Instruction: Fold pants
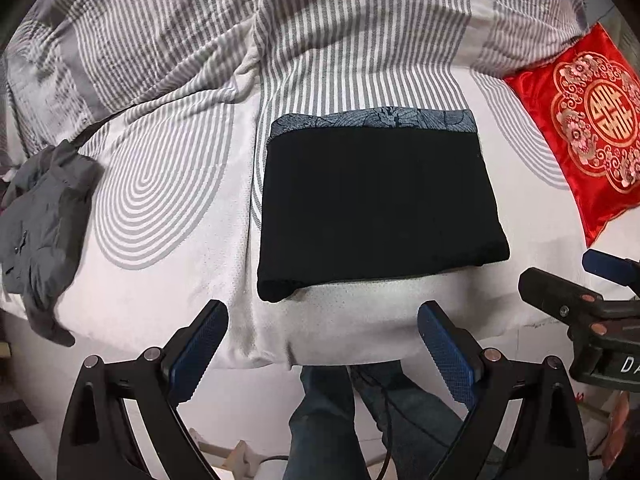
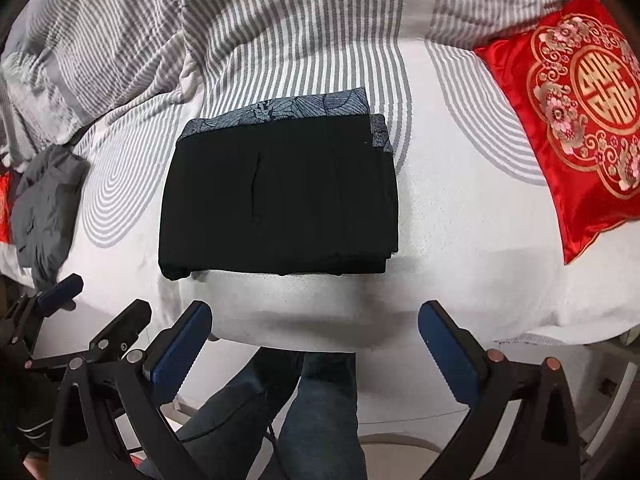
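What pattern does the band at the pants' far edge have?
Blue-grey leaf-like line print on the band, clearest in the right wrist view.

The bed (image 1: 152,292) wears a white sheet printed with grey rings. Folded black pants (image 1: 376,204) lie near its front edge, a crumpled grey garment (image 1: 40,232) at the left, a red embroidered cushion (image 1: 580,120) at the right, a striped duvet (image 1: 160,28) bunched behind.

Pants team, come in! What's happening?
Left gripper and right gripper open, empty. Black pants folded on bed. Nothing blocking.
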### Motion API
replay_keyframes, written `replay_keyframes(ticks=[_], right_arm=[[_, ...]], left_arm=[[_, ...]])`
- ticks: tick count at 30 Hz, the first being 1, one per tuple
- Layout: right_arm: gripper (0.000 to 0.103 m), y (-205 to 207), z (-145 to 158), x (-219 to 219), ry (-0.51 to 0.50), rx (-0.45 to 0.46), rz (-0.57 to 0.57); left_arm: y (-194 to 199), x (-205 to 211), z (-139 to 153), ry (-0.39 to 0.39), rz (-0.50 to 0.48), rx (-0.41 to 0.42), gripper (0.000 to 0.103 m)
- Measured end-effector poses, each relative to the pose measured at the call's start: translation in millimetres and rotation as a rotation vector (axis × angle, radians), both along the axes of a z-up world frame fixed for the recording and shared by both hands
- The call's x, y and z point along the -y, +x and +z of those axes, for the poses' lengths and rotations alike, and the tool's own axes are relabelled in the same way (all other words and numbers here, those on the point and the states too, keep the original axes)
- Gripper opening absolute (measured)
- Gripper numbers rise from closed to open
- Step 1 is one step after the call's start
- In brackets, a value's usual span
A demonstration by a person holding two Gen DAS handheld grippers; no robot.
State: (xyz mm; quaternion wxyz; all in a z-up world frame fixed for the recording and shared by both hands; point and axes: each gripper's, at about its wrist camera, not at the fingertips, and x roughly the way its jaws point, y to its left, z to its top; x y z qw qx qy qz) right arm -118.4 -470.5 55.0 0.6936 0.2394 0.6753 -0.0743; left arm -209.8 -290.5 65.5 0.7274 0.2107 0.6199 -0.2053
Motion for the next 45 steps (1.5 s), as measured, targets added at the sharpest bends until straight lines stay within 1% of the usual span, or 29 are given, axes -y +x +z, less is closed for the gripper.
replay_keyframes(ticks=[8, 20, 45], right_arm=[[0.103, 3, 0, 4, 0.013, 0.006, 0.015], [0.103, 6, 3, -1, 0.017, 0.016, 0.05], [0.103, 1, 6, -6, 0.009, 0.021, 0.049]], left_arm=[[-4, 6, 3, 0.013, 0.007, 0.011, 0.096], [-6, 5, 6, 0.016, 0.023, 0.018, 0.096], [-11, 3, 7, 0.007, 0.025, 0.023, 0.096]])
